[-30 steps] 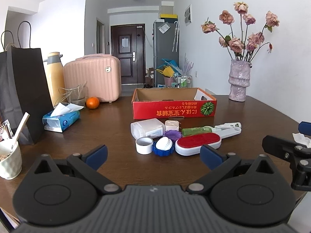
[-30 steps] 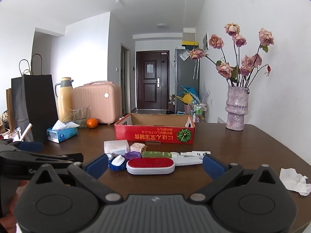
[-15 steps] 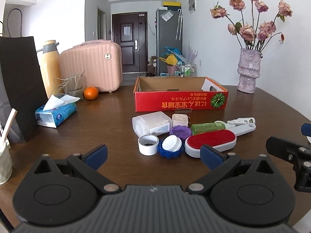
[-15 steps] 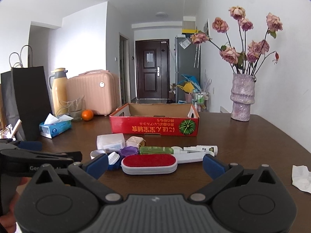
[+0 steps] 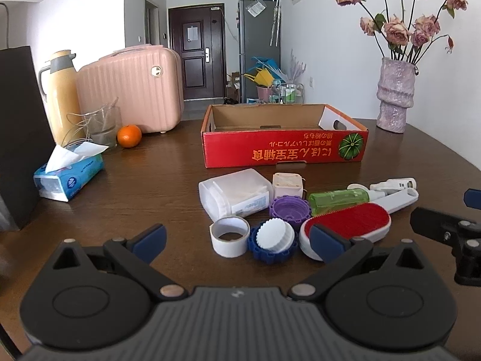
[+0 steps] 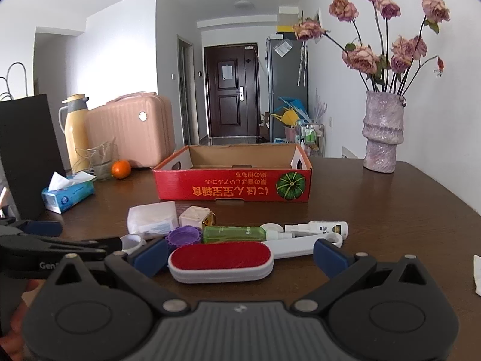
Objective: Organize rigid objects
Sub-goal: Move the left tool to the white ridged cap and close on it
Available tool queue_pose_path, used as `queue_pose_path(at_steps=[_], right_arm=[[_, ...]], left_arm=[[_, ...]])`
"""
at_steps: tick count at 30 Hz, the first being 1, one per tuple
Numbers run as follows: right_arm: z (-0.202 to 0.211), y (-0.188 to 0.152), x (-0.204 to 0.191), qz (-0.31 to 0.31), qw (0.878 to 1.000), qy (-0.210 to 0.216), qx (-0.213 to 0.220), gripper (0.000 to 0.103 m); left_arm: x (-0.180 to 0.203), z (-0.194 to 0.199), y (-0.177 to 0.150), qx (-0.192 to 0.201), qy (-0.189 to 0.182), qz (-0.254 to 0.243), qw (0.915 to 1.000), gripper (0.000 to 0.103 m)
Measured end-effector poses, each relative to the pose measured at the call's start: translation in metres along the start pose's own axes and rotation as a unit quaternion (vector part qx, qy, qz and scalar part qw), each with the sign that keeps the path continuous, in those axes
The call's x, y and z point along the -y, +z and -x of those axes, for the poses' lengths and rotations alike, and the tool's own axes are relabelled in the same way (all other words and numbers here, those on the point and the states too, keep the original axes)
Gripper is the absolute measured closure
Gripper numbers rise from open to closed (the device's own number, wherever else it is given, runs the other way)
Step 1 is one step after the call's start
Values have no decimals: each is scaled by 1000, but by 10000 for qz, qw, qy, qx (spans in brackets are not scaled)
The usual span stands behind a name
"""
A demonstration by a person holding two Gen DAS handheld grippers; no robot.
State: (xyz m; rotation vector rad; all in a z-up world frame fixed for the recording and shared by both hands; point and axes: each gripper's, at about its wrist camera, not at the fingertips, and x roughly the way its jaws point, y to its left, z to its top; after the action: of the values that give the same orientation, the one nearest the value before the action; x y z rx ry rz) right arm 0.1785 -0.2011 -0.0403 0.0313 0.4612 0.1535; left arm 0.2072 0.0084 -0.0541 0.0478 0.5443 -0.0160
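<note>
Your right gripper point(image 6: 240, 255) has its fingers spread wide, with the red brush point(image 6: 221, 260) lying crosswise between the tips, touching neither. Settle lower so both pads meet the white sides squarely, then close gently; it looks smooth and may slip. Your left gripper point(image 5: 237, 240) is spread too, empty, with the tape roll point(image 5: 230, 237) and white cap point(image 5: 275, 236) just ahead between its tips. The red box point(image 6: 234, 188) sits beyond both, still bare.

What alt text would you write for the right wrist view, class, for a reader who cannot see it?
The open right gripper faces a red lint brush among small items on a brown table. Behind them stands an open red cardboard box, with a vase of flowers to the right.
</note>
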Motion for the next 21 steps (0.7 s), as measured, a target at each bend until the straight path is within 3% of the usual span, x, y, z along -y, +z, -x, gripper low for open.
queue_pose_path(at_steps=[21], right_arm=[[-77,-8,27,-479,9987,-74,-158,0]], left_arm=[[11,-63,2,-329,-340,-249,9986,0]])
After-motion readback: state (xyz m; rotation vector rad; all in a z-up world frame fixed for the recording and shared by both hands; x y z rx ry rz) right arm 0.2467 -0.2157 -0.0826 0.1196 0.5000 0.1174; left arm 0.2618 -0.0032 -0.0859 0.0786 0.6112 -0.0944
